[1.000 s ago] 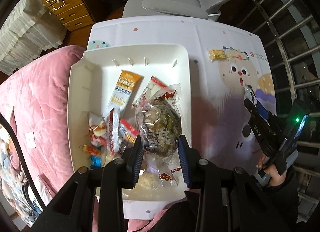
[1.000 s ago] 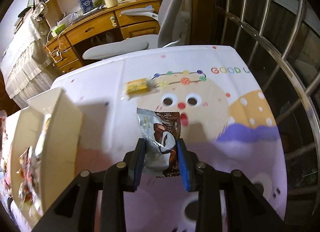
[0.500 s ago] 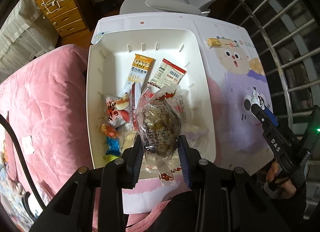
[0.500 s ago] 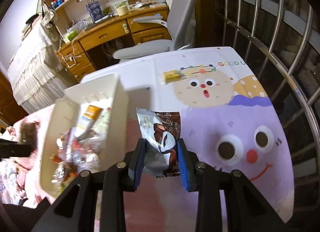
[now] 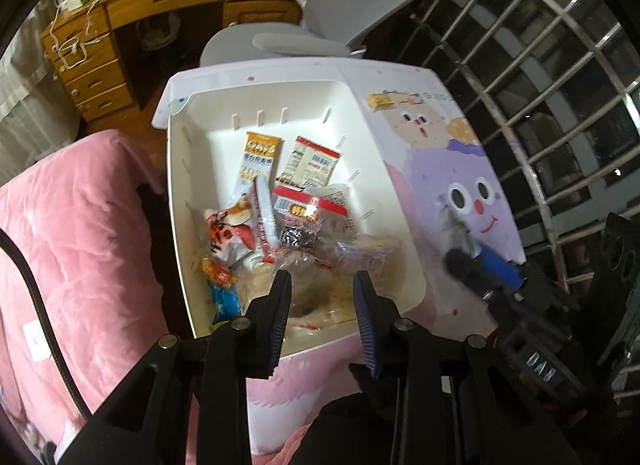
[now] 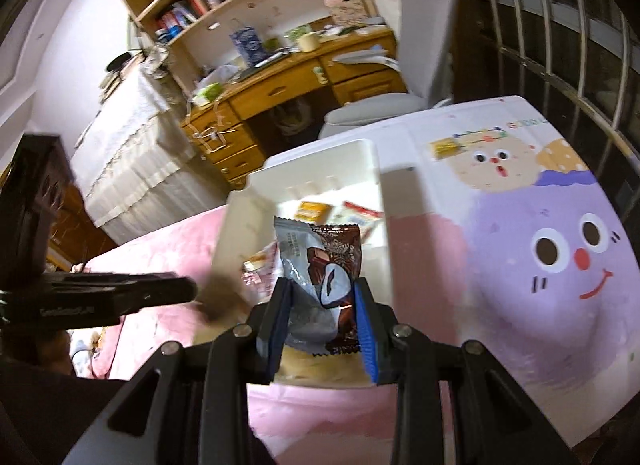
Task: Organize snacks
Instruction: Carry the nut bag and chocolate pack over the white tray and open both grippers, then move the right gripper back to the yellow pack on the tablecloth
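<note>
L gripper [image 5: 322,293] hangs over the near end of the white bin [image 5: 404,225], jaws apart w/ nothing between them; a clear snack bag [image 5: 320,265], blurred, lies in the bin just ahead of its tips among other snack packets [image 5: 260,169]. R gripper [image 6: 322,305] is clamped on a silver-brown choc packet [image 6: 324,273], held upright above the bin's near-right edge. A small yellow snack [image 6: 446,148] sits on the cartoon-print worktop [image 6: 540,305], well ahead and to the right of the R gripper.
</note>
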`<state>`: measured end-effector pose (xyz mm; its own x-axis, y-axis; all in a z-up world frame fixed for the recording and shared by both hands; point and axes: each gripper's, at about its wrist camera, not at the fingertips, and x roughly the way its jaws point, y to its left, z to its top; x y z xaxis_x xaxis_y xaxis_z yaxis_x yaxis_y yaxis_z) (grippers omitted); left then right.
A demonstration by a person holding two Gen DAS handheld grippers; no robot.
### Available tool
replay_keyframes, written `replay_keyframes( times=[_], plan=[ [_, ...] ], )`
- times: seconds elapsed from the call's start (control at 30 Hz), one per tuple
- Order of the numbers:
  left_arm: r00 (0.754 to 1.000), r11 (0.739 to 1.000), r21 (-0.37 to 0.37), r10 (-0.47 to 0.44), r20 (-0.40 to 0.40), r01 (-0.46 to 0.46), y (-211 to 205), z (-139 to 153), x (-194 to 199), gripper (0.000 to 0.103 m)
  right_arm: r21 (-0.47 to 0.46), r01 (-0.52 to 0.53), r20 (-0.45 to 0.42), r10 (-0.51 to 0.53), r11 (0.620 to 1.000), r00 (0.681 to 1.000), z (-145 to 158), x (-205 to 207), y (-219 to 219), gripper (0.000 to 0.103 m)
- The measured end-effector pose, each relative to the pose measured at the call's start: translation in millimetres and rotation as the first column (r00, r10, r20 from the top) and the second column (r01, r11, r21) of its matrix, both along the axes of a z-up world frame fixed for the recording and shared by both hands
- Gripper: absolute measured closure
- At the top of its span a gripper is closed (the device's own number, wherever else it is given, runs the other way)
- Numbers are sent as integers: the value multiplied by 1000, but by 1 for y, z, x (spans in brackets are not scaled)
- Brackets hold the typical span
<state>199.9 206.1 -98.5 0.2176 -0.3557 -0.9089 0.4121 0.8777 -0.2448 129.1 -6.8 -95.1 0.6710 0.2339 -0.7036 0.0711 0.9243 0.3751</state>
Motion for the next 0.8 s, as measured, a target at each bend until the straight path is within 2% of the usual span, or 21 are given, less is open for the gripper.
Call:
replay_keyframes(
  times=[0.13,0.27,0.37,0.5,0.57,0.8],
  plan=[
    [1000,1000,-17,-10,28,10,5,1,-6,72,-7,-28,14,28,1000,1000,1,-5,22,70],
    [1000,1000,-20,-10,24,10,9,0,-7,62,-21,-33,-43,32,999,999,-5,-2,33,62],
    [999,999,-33,0,32,1,12,2,-8,51,-13,-33,-44,32,999,998,-5,-1,32,59],
    [999,999,-35,8,41,-7,9,2,-9,47,-9,-29,-44,28,1000,999,-5,-1,28,55],
    [999,999,-35,13,43,-12,6,2,-10,42,-8,-27,-53,27,1000,998,-7,1,25,53],
    [997,998,-36,58,49,-56,-14,2,-16,40,23,-38,-78,39,999,996,-15,7,-1,47]
  ],
)
